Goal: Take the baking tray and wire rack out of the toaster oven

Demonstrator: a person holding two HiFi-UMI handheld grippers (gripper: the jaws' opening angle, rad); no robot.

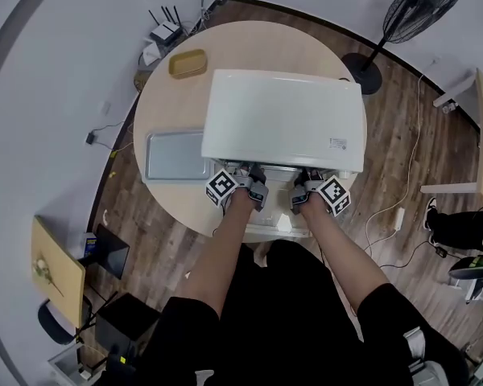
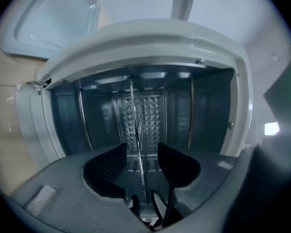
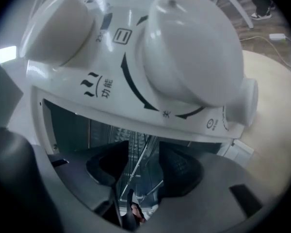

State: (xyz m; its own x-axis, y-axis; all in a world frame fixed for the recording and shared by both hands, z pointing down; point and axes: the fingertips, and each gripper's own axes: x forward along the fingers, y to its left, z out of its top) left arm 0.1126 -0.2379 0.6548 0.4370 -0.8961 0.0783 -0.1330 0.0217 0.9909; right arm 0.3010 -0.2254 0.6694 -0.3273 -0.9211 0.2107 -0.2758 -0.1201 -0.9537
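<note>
A white toaster oven point(image 1: 282, 119) stands on the round table point(image 1: 165, 111), and its door point(image 1: 266, 230) hangs open toward me. The grey baking tray point(image 1: 174, 156) lies on the table left of the oven, also visible in the left gripper view as the baking tray point(image 2: 53, 18). My left gripper point(image 1: 253, 182) and right gripper point(image 1: 303, 187) both reach into the oven mouth. The wire rack point(image 2: 138, 125) sits inside the dark cavity. Seen edge-on, it runs between the open jaws of the left gripper point(image 2: 141, 164) without touching the pads. The right gripper point(image 3: 141, 171) is open too, with the wire rack point(image 3: 148, 147) passing between its jaws.
The oven's control knobs point(image 3: 189, 47) loom just above the right gripper. A yellow dish point(image 1: 187, 63) sits at the table's far side. A router point(image 1: 165, 32) and a fan point(image 1: 419, 6) stand on the floor beyond. Cables trail at the right.
</note>
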